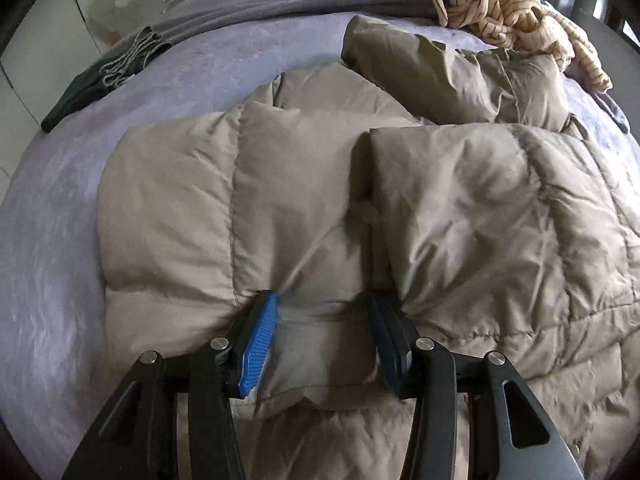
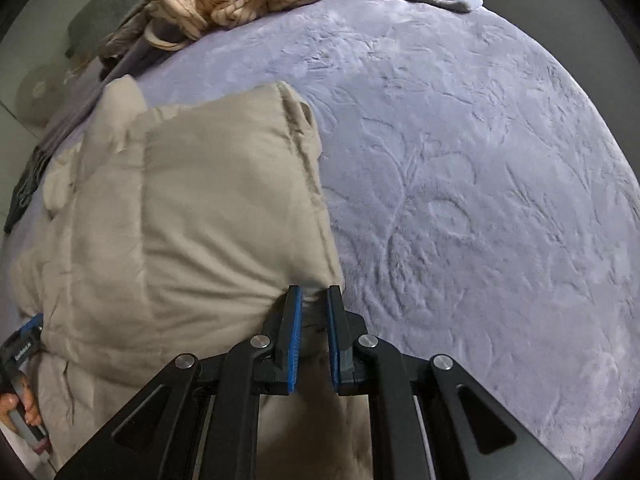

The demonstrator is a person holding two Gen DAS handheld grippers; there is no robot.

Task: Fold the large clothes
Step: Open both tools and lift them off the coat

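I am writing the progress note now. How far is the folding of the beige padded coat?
Done: one sleeve lies folded across the padded coat on the purple bedspread. In hand: the left tool and right tool each pinch the coat's near edge. Left: folding the body over; the striped garment waits unfolded.

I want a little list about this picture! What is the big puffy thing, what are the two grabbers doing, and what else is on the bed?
big puffy thing: beige puffer jacket, partly folded, lying on the bed
bed cover: purple fleece blanket
left gripper: jaws pressed on a thick fold at the jacket's near edge
right gripper: jaws nearly closed, pinching the jacket's corner
far side of the bed: crumpled cream striped garment
left edge of the bed: dark folded garment
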